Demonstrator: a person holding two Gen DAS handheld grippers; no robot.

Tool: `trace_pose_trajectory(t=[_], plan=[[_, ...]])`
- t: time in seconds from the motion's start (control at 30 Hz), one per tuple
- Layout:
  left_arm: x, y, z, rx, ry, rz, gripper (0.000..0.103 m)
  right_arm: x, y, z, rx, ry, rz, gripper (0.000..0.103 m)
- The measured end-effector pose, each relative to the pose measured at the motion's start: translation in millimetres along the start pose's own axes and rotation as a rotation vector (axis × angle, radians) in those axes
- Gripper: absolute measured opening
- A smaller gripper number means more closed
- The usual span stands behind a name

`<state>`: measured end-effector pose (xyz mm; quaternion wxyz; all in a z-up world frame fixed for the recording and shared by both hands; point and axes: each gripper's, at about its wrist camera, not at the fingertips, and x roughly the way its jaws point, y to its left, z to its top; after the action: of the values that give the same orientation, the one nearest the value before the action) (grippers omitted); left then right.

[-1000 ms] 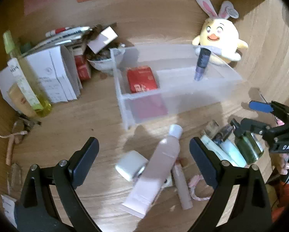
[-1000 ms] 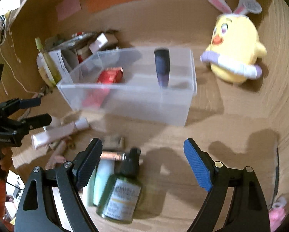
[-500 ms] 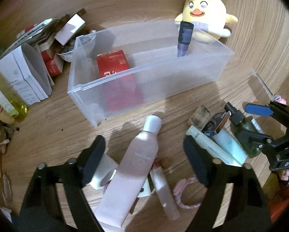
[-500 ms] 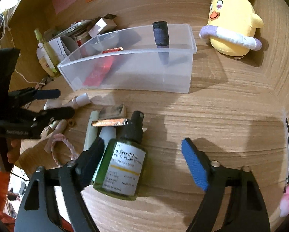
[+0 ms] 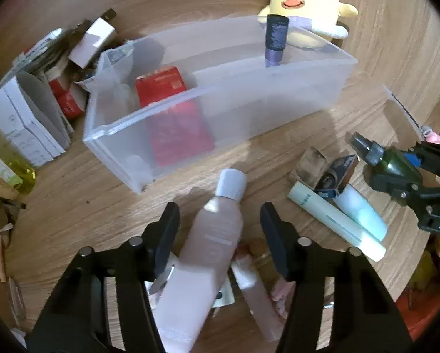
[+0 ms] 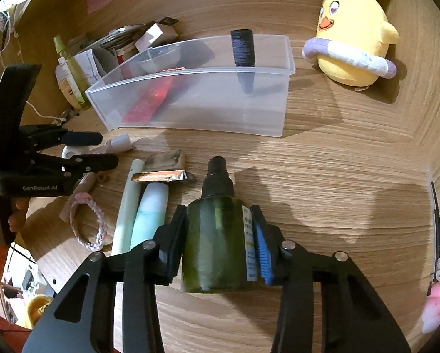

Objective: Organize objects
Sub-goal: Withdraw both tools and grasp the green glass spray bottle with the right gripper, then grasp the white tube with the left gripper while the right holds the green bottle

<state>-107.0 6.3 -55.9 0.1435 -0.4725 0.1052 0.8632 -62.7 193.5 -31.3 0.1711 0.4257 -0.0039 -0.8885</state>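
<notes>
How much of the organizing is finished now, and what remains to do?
Done: a red packet and a dark tube are in the clear bin. In hand: the right gripper, just closing, presses on the green spray bottle; the left gripper, also closing, straddles the pink tube, not yet gripping. Left: two pale tubes, small packets and a braided band on the table.

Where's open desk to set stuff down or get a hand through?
Bare wood lies right of the green spray bottle, running up to the yellow chick plush. Inside the clear bin, the stretch between the red pack and the dark tube is free. Crowded: the tubes and packets left of the bottle, and the boxes left of the bin.
</notes>
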Motion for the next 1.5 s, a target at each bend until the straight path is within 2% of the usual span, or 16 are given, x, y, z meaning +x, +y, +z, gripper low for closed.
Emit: trace_pose_trajectory(t=[0.13, 0.27, 0.47, 0.63, 0.83, 1.0, 1.1, 1.17, 1.3, 1.5], plan=[[-0.9, -3.8, 1.0, 0.014, 0.002, -0.002, 0.054, -1.7, -4.5, 0.1, 0.009, -0.008, -0.012, 0.038], [-0.7, -6.3, 2.6, 0.019, 0.009, 0.006, 0.035, -3.0, -7.8, 1.3, 0.015, -0.013, -0.019, 0.038], [-3.3, -4.2, 3.9, -0.01, 0.004, -0.007, 0.031, -11.3, -11.9, 4.3, 0.018, -0.046, -0.037, 0.038], [-15.7, -1.6, 7.8, -0.038, -0.025, -0.035, 0.019, -17.9, -14.0, 7.8, 0.027, -0.072, -0.042, 0.038], [-16.3, -3.9, 9.0, -0.008, -0.003, -0.009, 0.018, -20.9, -13.8, 9.0, 0.035, -0.081, -0.031, 0.038], [-5.1, -5.6, 11.7, 0.009, 0.033, 0.0, 0.03, -20.8, -15.0, 8.8, 0.045, -0.077, -0.022, 0.038], [4.7, -4.8, 16.1, 0.004, 0.054, -0.014, 0.032, -21.2, -14.8, 9.1, 0.043, -0.078, -0.022, 0.038], [7.5, -2.8, 19.5, -0.006, 0.059, -0.033, 0.032, -22.0, -14.5, 9.1, 0.042, -0.08, -0.023, 0.038], [10.4, 3.4, 23.6, -0.035, 0.048, -0.05, 0.021, -23.8, -14.3, 9.6, 0.044, -0.086, -0.028, 0.038], [-8.8, 8.8, 23.2, -0.065, -0.018, -0.04, 0.02, -28.2, -12.8, 19.5, 0.041, -0.113, -0.025, 0.038]])
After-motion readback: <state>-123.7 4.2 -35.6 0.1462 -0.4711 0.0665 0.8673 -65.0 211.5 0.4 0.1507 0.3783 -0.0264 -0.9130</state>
